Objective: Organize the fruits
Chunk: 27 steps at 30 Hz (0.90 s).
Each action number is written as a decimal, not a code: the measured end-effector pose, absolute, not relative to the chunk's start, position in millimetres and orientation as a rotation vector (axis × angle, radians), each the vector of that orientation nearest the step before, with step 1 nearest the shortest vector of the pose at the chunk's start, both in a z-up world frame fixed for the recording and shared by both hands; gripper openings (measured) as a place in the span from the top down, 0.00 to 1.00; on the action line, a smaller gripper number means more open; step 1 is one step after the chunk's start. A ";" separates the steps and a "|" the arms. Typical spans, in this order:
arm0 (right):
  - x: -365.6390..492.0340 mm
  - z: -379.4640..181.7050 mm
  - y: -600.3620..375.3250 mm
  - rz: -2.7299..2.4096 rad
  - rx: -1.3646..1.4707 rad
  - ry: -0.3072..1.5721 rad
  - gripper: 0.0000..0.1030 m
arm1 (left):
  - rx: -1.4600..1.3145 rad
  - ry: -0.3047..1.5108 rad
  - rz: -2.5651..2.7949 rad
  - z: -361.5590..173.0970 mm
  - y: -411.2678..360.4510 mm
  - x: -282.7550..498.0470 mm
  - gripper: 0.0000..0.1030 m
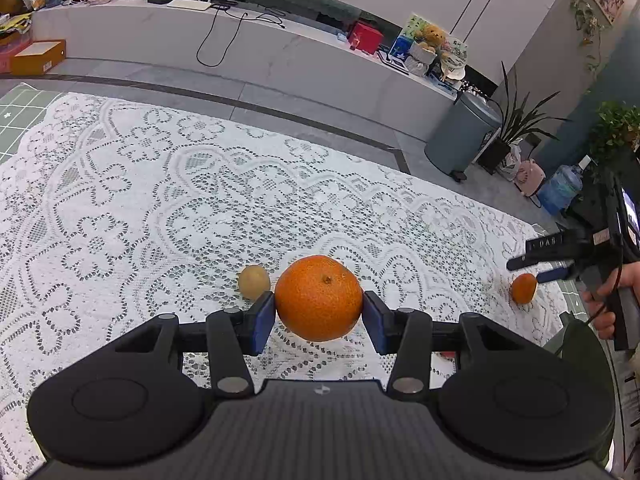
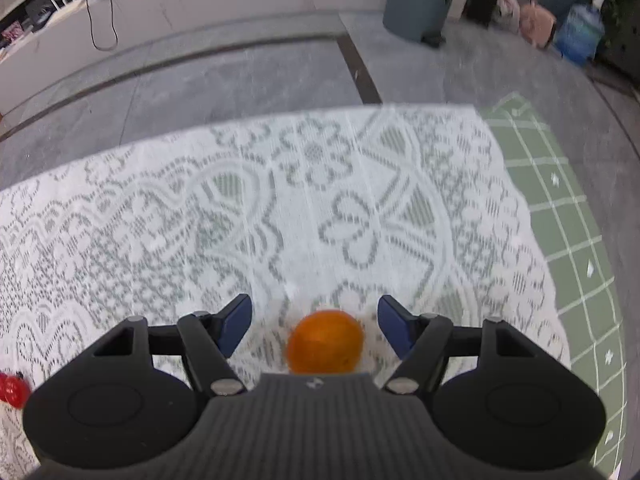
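The white lace tablecloth (image 1: 140, 208) covers most of the table, and a green mat with a white grid (image 2: 560, 216) shows past its edge. On the floor behind the table stands a grey bin (image 1: 460, 136), and near it a blue water bottle (image 1: 560, 190).

The left gripper (image 1: 319, 312) points down toward the cloth. Its 2 blue pads (image 1: 262, 322) press on both sides of a large orange (image 1: 319, 298), so this gripper is clamped on the fruit. The stem mark of the orange faces up. Whether the orange rests on the cloth or hangs a little over it, I cannot tell.

The right gripper (image 2: 315, 322) looks steeply down at the cloth, and the picture from it is blurred. Its jaws stand apart. A small orange (image 2: 326, 342) lies on the lace between them, close to the gripper body, and neither pad touches it; a gap shows on each side. In the left wrist view the same small orange (image 1: 524, 288) sits on the cloth near the right edge of the table, with the right gripper (image 1: 538, 268) just over it and a hand (image 1: 608, 300) holding the handle.

Just behind the left pad, a small yellowish fruit (image 1: 254, 281) lies on the cloth, beside the large orange. At the far left edge of the right wrist view, a small red fruit (image 2: 12, 390) lies on the cloth.
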State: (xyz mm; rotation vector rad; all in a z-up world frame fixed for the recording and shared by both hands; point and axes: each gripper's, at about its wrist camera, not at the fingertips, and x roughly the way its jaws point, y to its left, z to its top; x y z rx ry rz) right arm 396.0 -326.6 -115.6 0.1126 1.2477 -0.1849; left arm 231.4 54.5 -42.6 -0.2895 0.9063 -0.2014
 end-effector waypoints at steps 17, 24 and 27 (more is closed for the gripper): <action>386.2 -119.5 -318.5 -0.129 0.133 1.268 0.59 | -0.282 0.907 -0.203 -40.0 53.1 224.8 0.48; 361.1 -87.1 -302.7 -0.043 0.085 1.186 0.60 | -0.264 0.890 -0.227 -29.3 41.8 214.6 0.48; 344.2 -72.4 -294.0 0.006 0.090 1.150 0.60 | -0.259 0.881 -0.246 -23.2 34.9 206.9 0.48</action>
